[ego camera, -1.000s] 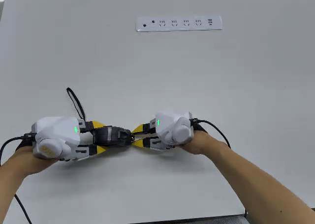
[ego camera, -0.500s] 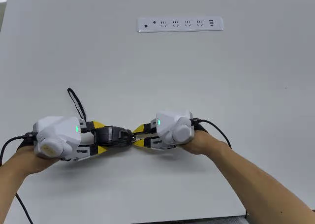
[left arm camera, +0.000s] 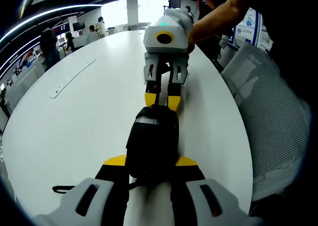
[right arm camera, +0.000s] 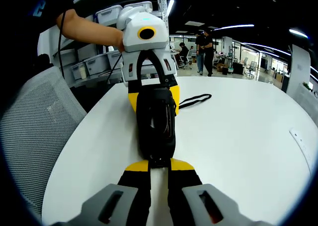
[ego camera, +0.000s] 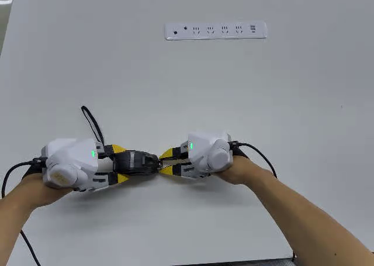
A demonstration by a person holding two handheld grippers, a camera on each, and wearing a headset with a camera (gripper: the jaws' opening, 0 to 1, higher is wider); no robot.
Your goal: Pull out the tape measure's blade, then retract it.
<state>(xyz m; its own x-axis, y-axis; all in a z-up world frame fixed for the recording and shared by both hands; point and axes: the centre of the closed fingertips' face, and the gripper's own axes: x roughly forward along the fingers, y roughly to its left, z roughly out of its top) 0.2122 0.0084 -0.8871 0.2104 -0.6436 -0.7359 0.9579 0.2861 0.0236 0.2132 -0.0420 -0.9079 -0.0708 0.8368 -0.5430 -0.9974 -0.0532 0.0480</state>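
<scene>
One tape measure [ego camera: 135, 162], black case, which I see lying lengthwise on the white counter [ego camera: 263, 102]; its black wrist strap [ego camera: 90, 123] loops away across the surface.

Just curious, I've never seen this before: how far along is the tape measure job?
Done: the left gripper is clamped on the black tape measure. In hand: the right gripper has its jaws close together at the blade tip, seemingly pinching it. Left: no blade shows drawn out yet, so both the pull and the retraction are to come.
</scene>
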